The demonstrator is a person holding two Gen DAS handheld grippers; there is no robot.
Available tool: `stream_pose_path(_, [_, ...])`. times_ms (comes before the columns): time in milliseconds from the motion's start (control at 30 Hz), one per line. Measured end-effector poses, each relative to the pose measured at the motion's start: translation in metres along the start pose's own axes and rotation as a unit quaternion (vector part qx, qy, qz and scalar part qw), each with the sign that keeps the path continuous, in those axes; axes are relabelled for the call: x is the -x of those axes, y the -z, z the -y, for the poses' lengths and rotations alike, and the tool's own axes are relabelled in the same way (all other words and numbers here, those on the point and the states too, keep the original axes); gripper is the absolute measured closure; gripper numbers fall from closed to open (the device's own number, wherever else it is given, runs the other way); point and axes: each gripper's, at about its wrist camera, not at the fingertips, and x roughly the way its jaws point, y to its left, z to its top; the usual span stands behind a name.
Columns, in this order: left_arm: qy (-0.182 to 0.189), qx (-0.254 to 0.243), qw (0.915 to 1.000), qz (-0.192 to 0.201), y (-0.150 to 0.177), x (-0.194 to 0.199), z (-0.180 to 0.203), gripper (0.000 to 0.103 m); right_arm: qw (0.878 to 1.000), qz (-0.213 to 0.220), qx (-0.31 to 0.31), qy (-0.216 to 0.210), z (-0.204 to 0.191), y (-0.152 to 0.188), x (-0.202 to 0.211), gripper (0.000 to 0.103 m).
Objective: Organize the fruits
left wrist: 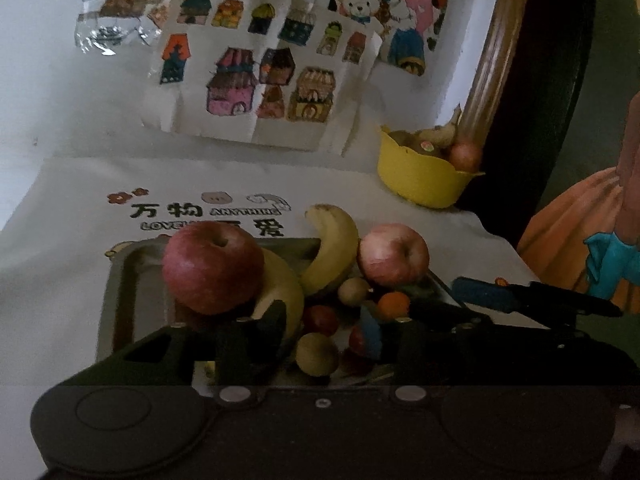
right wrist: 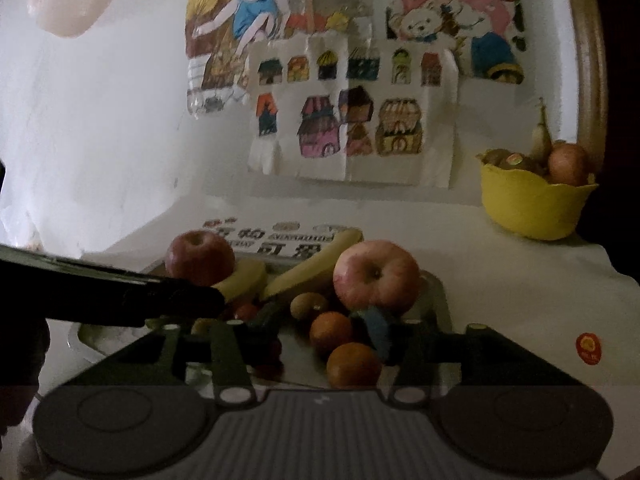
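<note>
A deep red round apple (left wrist: 213, 269) shows pale speckles; a second round apple (left wrist: 393, 255) is pink-red streaked with yellow. 2 curved bananas (left wrist: 334, 249) are yellow, 1 with a brown tip. 2 small round citrus fruits (right wrist: 354, 364) are orange. The scalloped plastic bowl (left wrist: 420, 178) is bright yellow. The rectangular metal tray (left wrist: 120, 300) is grey. The cream cloth (left wrist: 80, 208) carries black characters and brown flowers. The paper drawing (left wrist: 264, 76) shows pink, orange and brown houses.

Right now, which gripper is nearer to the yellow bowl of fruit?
Right, probably. The right gripper and the left gripper both hover over the metal tray; the yellow bowl stands far behind, to the right, nearer the right gripper.
</note>
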Motion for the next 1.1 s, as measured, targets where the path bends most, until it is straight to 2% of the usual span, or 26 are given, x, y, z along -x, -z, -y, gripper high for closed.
stream_pose_path(167, [-0.015,0.001,0.9995,0.027,0.004,0.02,-0.001,0.031,0.999,0.035,-0.012,0.013,-0.005,-0.001,0.02,0.015])
stream_pose_path(367, [-0.035,-0.006,0.9974,0.062,0.012,0.048,-0.002,0.008,0.998,0.066,-0.011,0.023,-0.018,0.004,0.045,0.001])
stream_pose_path(467, [-0.047,-0.012,0.9958,0.078,0.019,0.062,-0.002,0.001,0.997,0.076,-0.008,0.029,-0.026,0.008,0.058,0.0])
stream_pose_path(833, [-0.092,-0.023,0.9896,0.109,0.06,0.105,0.004,0.001,0.996,0.073,-0.008,0.058,-0.049,0.039,0.096,0.0])
stream_pose_path(1100, [-0.123,0.001,0.986,0.113,0.087,0.119,0.009,0.001,0.995,0.072,-0.003,0.062,-0.056,0.055,0.109,0.0])
